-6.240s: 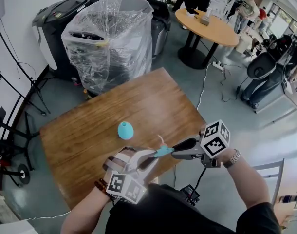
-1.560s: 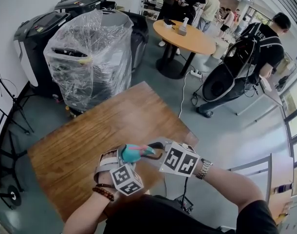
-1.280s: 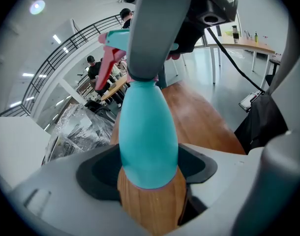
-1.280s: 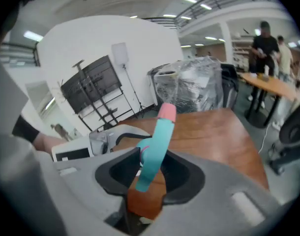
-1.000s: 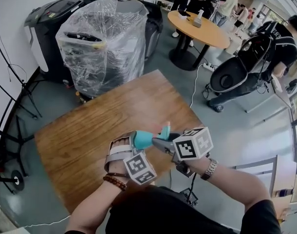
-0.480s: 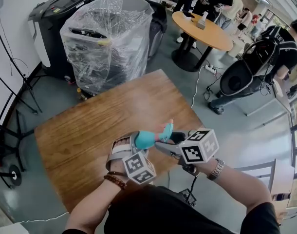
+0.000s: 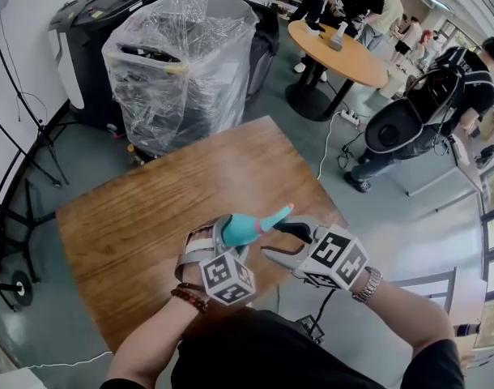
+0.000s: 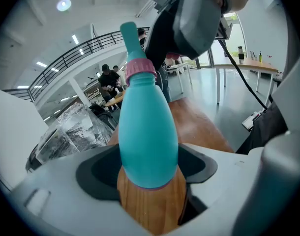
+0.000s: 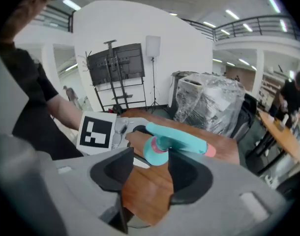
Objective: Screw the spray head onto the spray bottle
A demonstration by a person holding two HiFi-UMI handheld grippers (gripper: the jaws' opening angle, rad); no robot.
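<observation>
My left gripper (image 7: 224,235) is shut on the teal spray bottle (image 7: 240,229), holding it by its fat lower part above the wooden table (image 7: 142,209). In the left gripper view the bottle (image 8: 147,141) stands up between the jaws, with a pink collar (image 8: 140,67) and the teal spray head (image 8: 132,39) on its neck. My right gripper (image 7: 281,243) is just right of and below the spray head (image 7: 275,215). Its jaws have just been opening and press on nothing. The right gripper view shows the spray head (image 9: 182,144) just beyond my open right gripper (image 9: 150,173).
A machine wrapped in clear plastic (image 7: 182,63) stands behind the table. Farther right are a round wooden table (image 7: 352,55), several people and a black bag (image 7: 397,128). A white cable (image 7: 332,148) runs across the grey floor. The table's near right edge is under my hands.
The right gripper has let go of the spray head, rolled, and drawn back a little to the lower right. The left gripper still holds the bottle in about the same place.
</observation>
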